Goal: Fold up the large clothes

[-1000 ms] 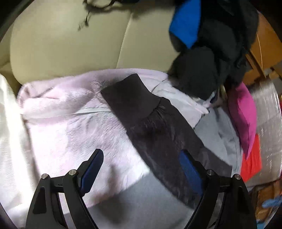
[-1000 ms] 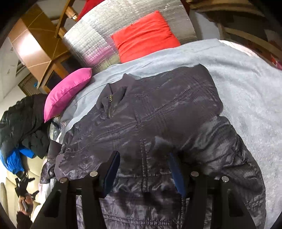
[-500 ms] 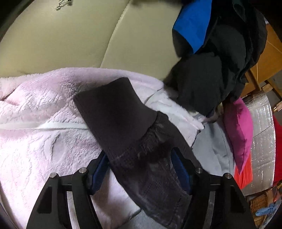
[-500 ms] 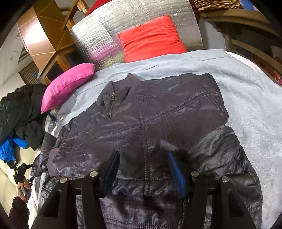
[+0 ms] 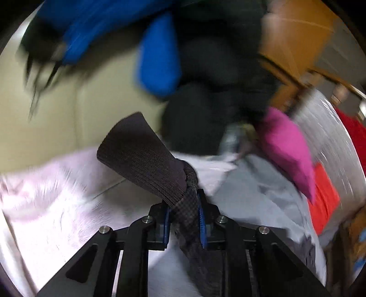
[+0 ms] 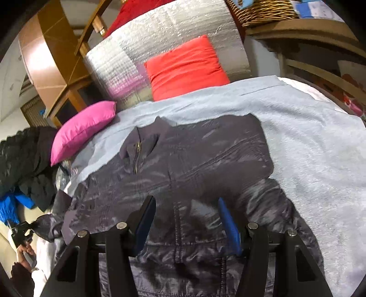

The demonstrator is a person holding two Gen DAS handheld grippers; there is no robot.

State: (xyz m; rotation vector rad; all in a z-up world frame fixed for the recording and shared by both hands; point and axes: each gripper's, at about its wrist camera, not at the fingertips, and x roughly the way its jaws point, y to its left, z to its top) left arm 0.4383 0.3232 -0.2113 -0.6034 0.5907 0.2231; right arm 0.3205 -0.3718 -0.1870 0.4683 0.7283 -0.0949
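Two grippers: left gripper [image 5: 184,219] has just closed, pinching the jacket [image 6: 196,173] sleeve [image 5: 146,157].
Right gripper [image 6: 186,219]: spread above the jacket's bottom.
Room: bare grey blanket [image 6: 320,137] toward its right edge.

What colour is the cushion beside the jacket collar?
Bright pink cushion; clearest in the right wrist view.

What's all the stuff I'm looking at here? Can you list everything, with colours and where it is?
jacket: one, dark grey, spread flat on the bed
sleeve cuff: one, dark ribbed, pinched and lifted
blanket: one, light grey, under the jacket
fleece: one, pale pink, beside the beige sofa
pink pillow: one, left of the jacket collar
red pillow: one, against the silver headboard
dark coats: a pile, black and blue, on the sofa
wicker basket: one, on the shelf
left gripper: clamped on the sleeve
right gripper: open above the jacket
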